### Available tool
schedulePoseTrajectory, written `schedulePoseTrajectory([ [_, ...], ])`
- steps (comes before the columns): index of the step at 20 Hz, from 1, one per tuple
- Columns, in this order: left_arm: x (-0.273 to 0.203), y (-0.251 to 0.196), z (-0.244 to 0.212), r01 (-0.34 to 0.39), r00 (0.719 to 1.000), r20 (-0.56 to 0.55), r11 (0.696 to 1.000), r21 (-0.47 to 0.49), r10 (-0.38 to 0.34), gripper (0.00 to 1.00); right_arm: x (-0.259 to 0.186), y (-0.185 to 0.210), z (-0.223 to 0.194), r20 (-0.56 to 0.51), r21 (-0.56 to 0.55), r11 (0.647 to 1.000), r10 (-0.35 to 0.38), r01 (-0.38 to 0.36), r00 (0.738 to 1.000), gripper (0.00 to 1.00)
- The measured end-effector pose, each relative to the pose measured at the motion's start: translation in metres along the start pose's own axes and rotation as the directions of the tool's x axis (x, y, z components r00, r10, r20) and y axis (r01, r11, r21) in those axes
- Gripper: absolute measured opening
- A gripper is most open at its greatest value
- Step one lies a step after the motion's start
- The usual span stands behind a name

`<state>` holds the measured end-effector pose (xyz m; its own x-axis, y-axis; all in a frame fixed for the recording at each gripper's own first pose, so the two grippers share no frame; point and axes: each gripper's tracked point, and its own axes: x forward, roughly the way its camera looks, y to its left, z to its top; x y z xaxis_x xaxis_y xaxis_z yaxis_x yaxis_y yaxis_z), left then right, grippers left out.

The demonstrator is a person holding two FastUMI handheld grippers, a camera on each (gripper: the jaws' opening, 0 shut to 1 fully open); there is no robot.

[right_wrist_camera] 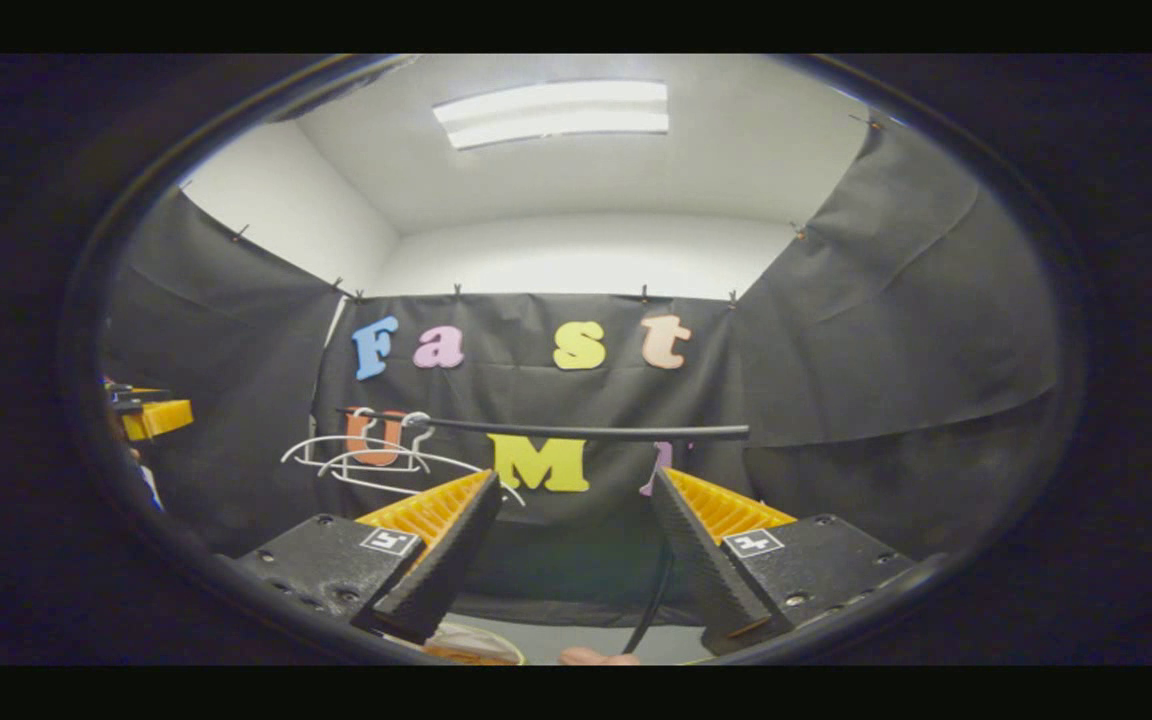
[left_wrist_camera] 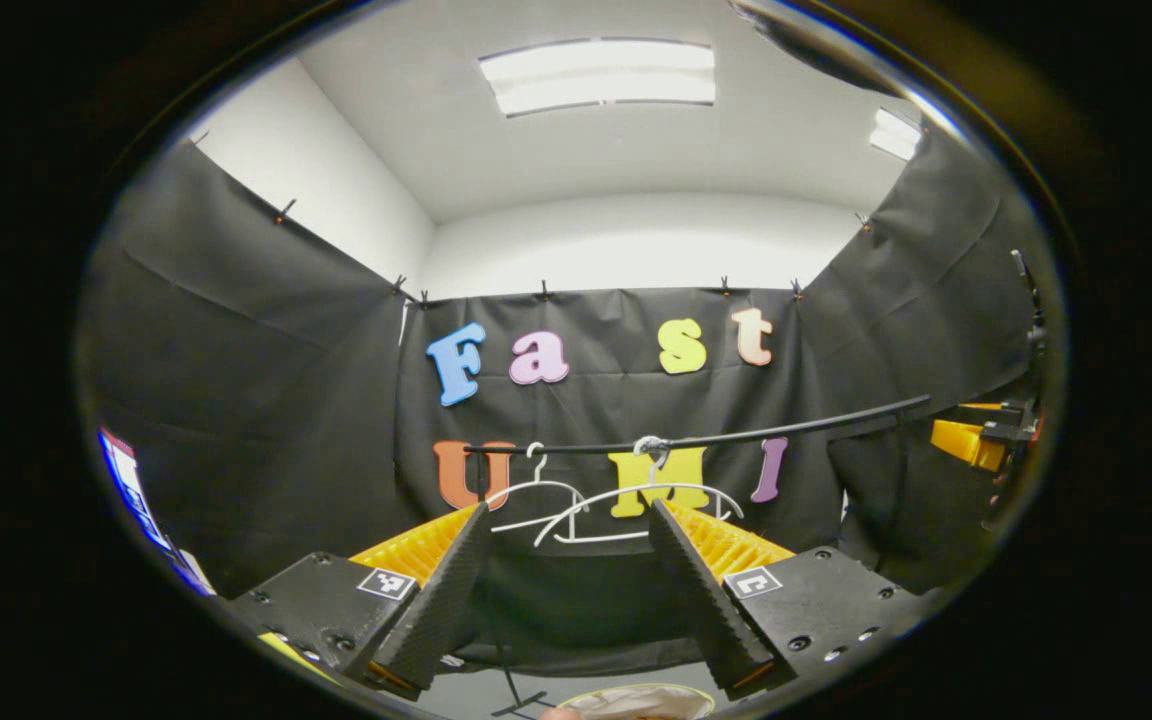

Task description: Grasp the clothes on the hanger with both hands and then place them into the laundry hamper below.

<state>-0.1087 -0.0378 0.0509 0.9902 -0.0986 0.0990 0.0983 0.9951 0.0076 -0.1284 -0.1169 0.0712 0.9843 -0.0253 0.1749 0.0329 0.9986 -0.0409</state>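
While I am pointing both tools up at the rail (left_wrist_camera: 786, 428), the main risk I am weighing is closing on the wrong thing. The two white hangers (left_wrist_camera: 636, 495) are hanging bare on it, with no cloth on them that I can make out. If I am pushing forward from here, a finger could hook a wire hanger and drag it along the rail or knock it off.

The left gripper (left_wrist_camera: 569, 506) is standing with its fingers spread wide and nothing between them. The hangers are sitting in the gap, but well beyond the tips. The right gripper (right_wrist_camera: 577, 477) is equally wide and empty. From its view the hangers (right_wrist_camera: 366, 462) are lying off to the left of its fingers, and the rail (right_wrist_camera: 586, 432) is crossing above the tips.

As for the clothes, I am seeing a pale, rounded shape (left_wrist_camera: 636, 702) at the very bottom edge, below and behind the left fingers. A similar pale shape (right_wrist_camera: 476, 645) is showing under the right ones. I am guessing it is the hamper, perhaps with the clothes in it, but it is cut off and I cannot tell.

A black cable (right_wrist_camera: 651, 610) is running near the right gripper's inner finger and could snag if I am swinging downward without seeing.
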Motion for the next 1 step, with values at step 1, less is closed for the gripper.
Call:
schedulePoseTrajectory([
  [1,-0.0005,0.0021,-0.0011,-0.004,1.000,0.002,1.000,0.003,0.004,1.00,0.0038,0.0019,-0.0033,-0.003,-0.002,1.000,0.002,-0.002,1.000,0.92],
])
